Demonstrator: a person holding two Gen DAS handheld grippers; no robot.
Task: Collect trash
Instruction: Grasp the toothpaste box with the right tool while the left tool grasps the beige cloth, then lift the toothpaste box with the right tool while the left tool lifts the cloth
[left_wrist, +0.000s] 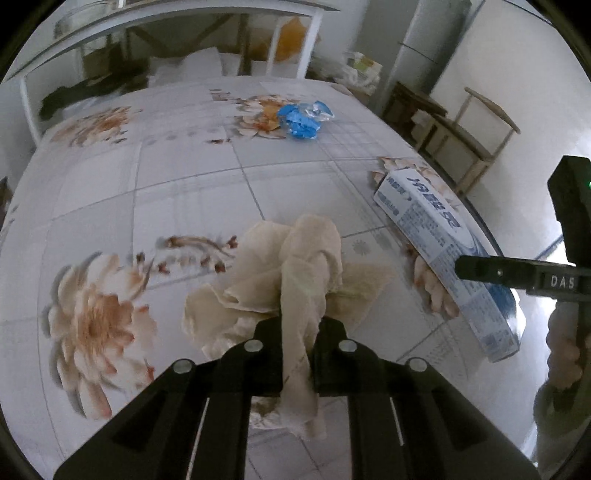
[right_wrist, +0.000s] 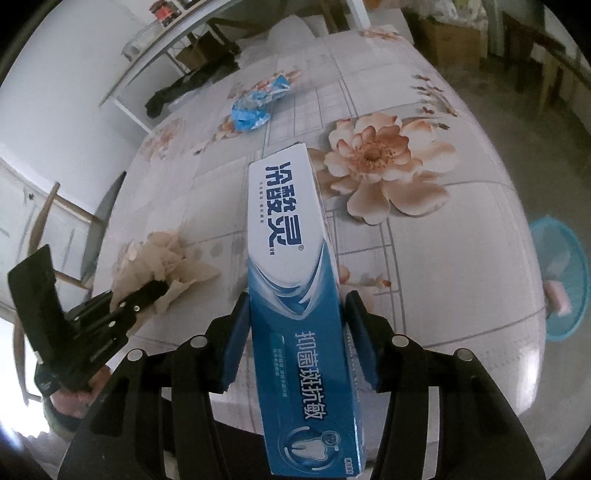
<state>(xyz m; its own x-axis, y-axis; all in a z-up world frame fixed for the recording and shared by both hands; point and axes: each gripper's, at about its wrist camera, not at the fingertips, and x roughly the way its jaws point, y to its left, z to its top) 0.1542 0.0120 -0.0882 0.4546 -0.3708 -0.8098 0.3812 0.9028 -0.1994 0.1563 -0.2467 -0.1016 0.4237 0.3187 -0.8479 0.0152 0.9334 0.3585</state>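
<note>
The left gripper (left_wrist: 297, 332) pinches a crumpled tissue (left_wrist: 291, 266) just beside the toothpaste box (right_wrist: 295, 266), which the right gripper (right_wrist: 295, 314) clamps

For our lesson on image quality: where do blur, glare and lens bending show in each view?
Left wrist view: table edges bow, flower print smears, glare whitens the floor at right. Right wrist view: blue basket is blurred near the rim, toothpaste box stays sharp.

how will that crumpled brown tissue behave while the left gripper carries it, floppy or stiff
Likely floppy: the crumpled tissue hangs in loose folds on both sides of the shut left gripper. Probably very light, being thin paper. It may tear or slip, since only a narrow twisted strip sits between the fingers.
</note>
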